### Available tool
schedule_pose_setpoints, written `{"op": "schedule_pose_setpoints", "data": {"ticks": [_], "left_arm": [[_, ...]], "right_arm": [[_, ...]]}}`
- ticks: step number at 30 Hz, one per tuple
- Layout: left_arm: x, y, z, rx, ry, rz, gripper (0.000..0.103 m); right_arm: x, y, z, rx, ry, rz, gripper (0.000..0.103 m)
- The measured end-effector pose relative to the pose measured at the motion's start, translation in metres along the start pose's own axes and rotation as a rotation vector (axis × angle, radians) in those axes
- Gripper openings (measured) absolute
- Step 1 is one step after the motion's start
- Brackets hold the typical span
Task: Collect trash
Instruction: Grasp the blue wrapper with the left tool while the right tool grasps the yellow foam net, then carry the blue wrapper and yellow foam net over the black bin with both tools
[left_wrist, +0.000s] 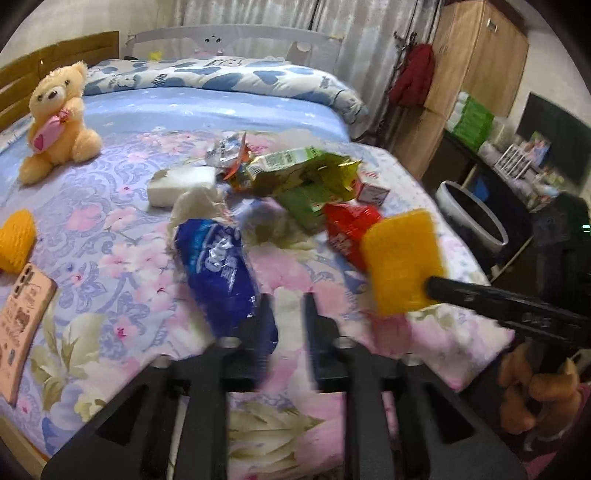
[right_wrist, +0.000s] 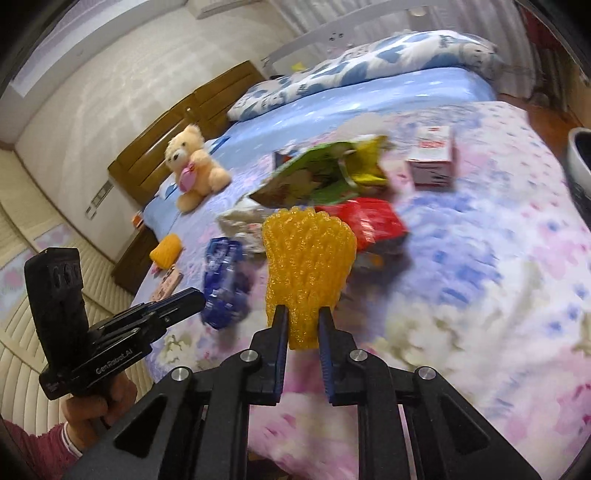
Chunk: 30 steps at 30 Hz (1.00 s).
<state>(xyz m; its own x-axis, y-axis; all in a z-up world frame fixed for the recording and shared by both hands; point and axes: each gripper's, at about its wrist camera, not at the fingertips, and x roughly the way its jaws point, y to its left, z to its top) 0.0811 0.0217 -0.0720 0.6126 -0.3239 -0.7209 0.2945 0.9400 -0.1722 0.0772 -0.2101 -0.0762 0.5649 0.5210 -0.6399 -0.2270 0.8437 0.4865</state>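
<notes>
Right claw (right_wrist: 303, 317) pinches yellow foam net (right_wrist: 308, 258), seemingly above bed (right_wrist: 498, 258).

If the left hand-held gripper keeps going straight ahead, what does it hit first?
Probably the blue packet, lying just ahead of the left hand-held gripper, slightly to its left; blur leaves depth unclear.

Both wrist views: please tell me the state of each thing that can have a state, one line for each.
Right tool: shut on the yellow foam net, lifted off the bed.
Left tool: open, holding nothing.
Blue wrapper: lying on the bed, just beyond the left tool.
Green snack bag: torn open, crumpled.
Trash bin: open, beside the bed.
Teddy bear: sitting upright.
</notes>
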Motion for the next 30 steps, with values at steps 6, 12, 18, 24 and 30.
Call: {"op": "schedule_pose_setpoints", "data": {"ticks": [6, 12, 18, 24, 30], "left_arm": [[-0.003, 0.008, 0.000, -0.007, -0.037, 0.151, 0.070], [0.028, 0.013, -0.008, 0.000, 0.059, 0.134, 0.035], [0.007, -0.005, -0.009, 0.051, 0.016, 0.065, 0.020], [-0.019, -0.040, 0.007, 0.119, -0.055, -0.039, 0.019], [-0.009, -0.087, 0.026, 0.197, -0.045, -0.153, 0.018]], "right_arm": [[-0.024, -0.018, -0.009, 0.035, -0.038, -0.016, 0.016], [-0.041, -0.029, -0.012, 0.054, -0.053, -0.006, 0.016], [-0.055, -0.040, -0.011, 0.077, -0.078, -0.024, 0.016], [-0.079, -0.051, -0.008, 0.083, -0.121, -0.045, 0.016], [-0.100, -0.075, -0.004, 0.121, -0.154, -0.094, 0.016]]}}
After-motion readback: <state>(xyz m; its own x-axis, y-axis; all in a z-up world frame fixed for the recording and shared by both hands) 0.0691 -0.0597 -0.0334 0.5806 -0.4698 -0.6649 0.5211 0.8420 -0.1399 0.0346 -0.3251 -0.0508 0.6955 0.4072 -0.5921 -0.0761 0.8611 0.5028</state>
